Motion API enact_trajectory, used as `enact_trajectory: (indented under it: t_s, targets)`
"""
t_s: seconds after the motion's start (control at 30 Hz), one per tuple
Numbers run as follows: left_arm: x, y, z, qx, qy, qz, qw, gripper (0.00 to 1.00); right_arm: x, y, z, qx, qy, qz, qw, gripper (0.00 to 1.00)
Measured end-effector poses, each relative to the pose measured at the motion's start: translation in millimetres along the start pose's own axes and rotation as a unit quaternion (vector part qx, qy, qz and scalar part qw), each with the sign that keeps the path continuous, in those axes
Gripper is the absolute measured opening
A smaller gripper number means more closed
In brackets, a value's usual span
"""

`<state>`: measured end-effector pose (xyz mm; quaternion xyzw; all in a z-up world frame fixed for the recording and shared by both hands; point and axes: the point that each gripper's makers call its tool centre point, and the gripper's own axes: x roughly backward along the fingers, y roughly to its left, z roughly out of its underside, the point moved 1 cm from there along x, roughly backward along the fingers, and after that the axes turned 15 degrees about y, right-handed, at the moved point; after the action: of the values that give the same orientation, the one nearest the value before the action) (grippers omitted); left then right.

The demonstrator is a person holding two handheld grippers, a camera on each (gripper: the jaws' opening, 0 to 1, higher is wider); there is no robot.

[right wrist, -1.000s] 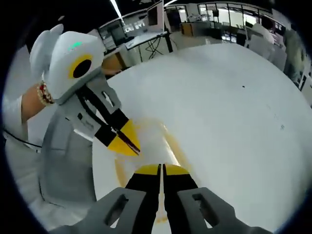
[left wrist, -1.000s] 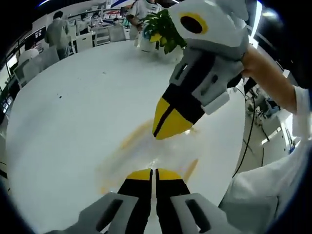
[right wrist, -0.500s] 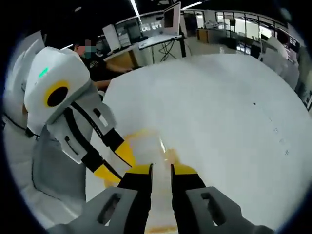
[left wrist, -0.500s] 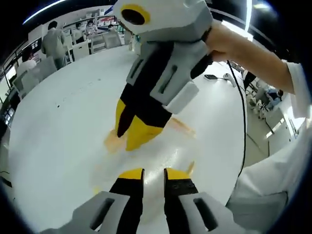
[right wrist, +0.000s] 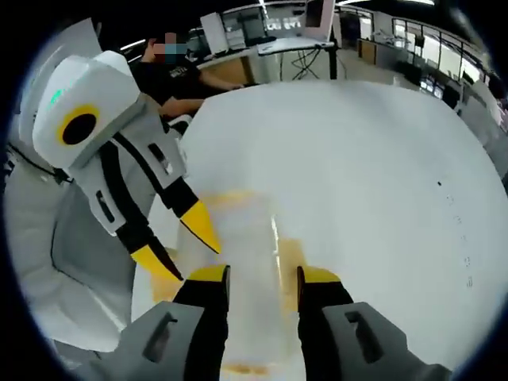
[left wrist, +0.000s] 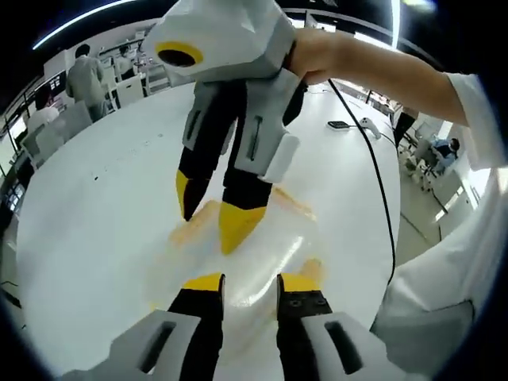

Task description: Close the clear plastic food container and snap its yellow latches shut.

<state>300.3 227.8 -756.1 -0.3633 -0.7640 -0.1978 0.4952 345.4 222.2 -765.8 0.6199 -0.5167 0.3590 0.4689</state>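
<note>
A broad round white tabletop [left wrist: 103, 198] fills the bright office; desks with monitors [right wrist: 317, 12] and grey chairs [left wrist: 48, 139] stand far off.

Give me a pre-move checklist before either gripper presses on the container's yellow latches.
1. Container on the table: ok. The clear container rests on the white table.
2. Left gripper open: ok. The left gripper has its jaws apart over the container's near edge.
3. Right gripper open: ok. The right gripper has its jaws spread above the container.
4. Lid fully seated: cannot tell. The clear plastic is too washed out.
5. Latches snapped: cannot tell. A yellow latch shows beside the right gripper's tip, its state unclear.
6. Grippers clear of each other: ok. Their tips are close but apart.
</note>
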Motion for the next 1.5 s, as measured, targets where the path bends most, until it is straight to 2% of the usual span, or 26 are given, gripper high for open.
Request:
enact_trajectory:
  t_s: [0.07,0.2,0.3,0.37,0.5,0.53,0.57,0.63,0.67,0.7,0.73,0.77,0.8,0.9,0.97,1.07,1.1,1.2,1.23,1.3,1.5]
  targets:
    - [0.8,0.7,1.4,-0.001,-0.001,-0.003,1.0000,0.19,-2.7,-0.7,0.1,0.008,0.012,0.000,0.9999,0.34]
    - [1.6,-0.6,4.2,-0.008,0.002,-0.006,1.0000,0.20,-3.8,-1.4,-2.0,-0.002,0.023,-0.015,0.9996,0.34]
    - [1.6,-5.8,4.8,-0.021,-0.001,0.000,0.9998,0.25,-5.3,-0.2,-1.1,-0.013,0.032,-0.028,0.9990,0.35]
    - [0.5,-11.3,3.6,-0.045,-0.012,0.005,0.9989,0.30,-5.7,0.4,-1.1,0.003,0.035,-0.036,0.9987,0.34]
    - [-0.8,-11.3,5.0,-0.091,-0.014,-0.017,0.9956,0.33,-2.5,-2.2,-2.5,0.014,0.046,-0.033,0.9983,0.28]
    - [-0.5,-14.8,1.1,-0.099,-0.028,-0.016,0.9946,0.34,-1.5,-3.8,-4.0,0.014,0.049,-0.029,0.9983,0.25]
    - [-1.6,-16.6,0.6,-0.110,-0.028,-0.020,0.9933,0.36,-0.7,-5.5,-4.8,0.011,0.051,-0.025,0.9983,0.21]
    - [-3.9,-28.2,3.8,-0.164,-0.024,-0.011,0.9860,0.42,1.9,-8.8,-7.2,0.007,0.056,-0.013,0.9983,0.13]
    - [-8.7,-27.7,11.2,-0.189,-0.004,-0.026,0.9817,0.44,4.0,-12.1,-8.5,0.005,0.059,-0.002,0.9982,0.06]
    - [-9.6,-27.2,13.0,-0.197,0.001,-0.033,0.9798,0.44,2.3,-8.3,-6.7,0.005,0.068,-0.008,0.9976,0.07]
    - [-8.9,-23.8,10.0,-0.231,-0.004,-0.064,0.9708,0.43,1.0,-8.4,-8.6,0.004,0.065,-0.005,0.9978,0.07]
    - [-9.2,-22.8,8.6,-0.251,-0.004,-0.077,0.9650,0.41,2.5,-12.3,-8.1,0.004,0.071,-0.002,0.9975,0.07]
    - [-9.7,-21.1,9.9,-0.260,0.002,-0.086,0.9619,0.39,2.7,-12.2,-7.7,0.011,0.073,-0.001,0.9973,0.07]
    - [-9.0,-22.0,9.0,-0.254,-0.002,-0.078,0.9641,0.39,2.5,-12.0,-7.4,0.016,0.073,-0.001,0.9972,0.07]
    - [-8.8,-21.8,8.9,-0.254,-0.001,-0.079,0.9640,0.40,2.2,-12.0,-7.1,-0.014,0.074,-0.011,0.9971,0.07]
    - [-10.1,-21.1,10.8,-0.270,0.004,-0.087,0.9589,0.40,1.7,-12.0,-7.8,0.000,0.077,-0.012,0.9970,0.08]
    - [-10.1,-20.7,11.2,-0.278,0.006,-0.090,0.9564,0.40,1.6,-11.0,-7.3,0.006,0.080,-0.014,0.9967,0.11]
    - [-11.0,-20.8,11.4,-0.283,0.007,-0.095,0.9543,0.40,-8.3,8.4,15.3,0.035,0.152,-0.057,0.9861,0.36]
    - [-10.8,-20.5,11.6,-0.278,0.008,-0.094,0.9559,0.40,-11.7,6.9,7.4,0.031,0.132,-0.049,0.9896,0.39]
    - [-10.9,-20.3,10.9,-0.281,0.007,-0.096,0.9549,0.40,-8.5,3.3,5.8,0.027,0.131,-0.049,0.9897,0.39]
    - [-11.2,-19.6,9.2,-0.275,0.006,-0.092,0.9570,0.39,-7.1,1.8,3.8,0.033,0.130,-0.049,0.9898,0.36]
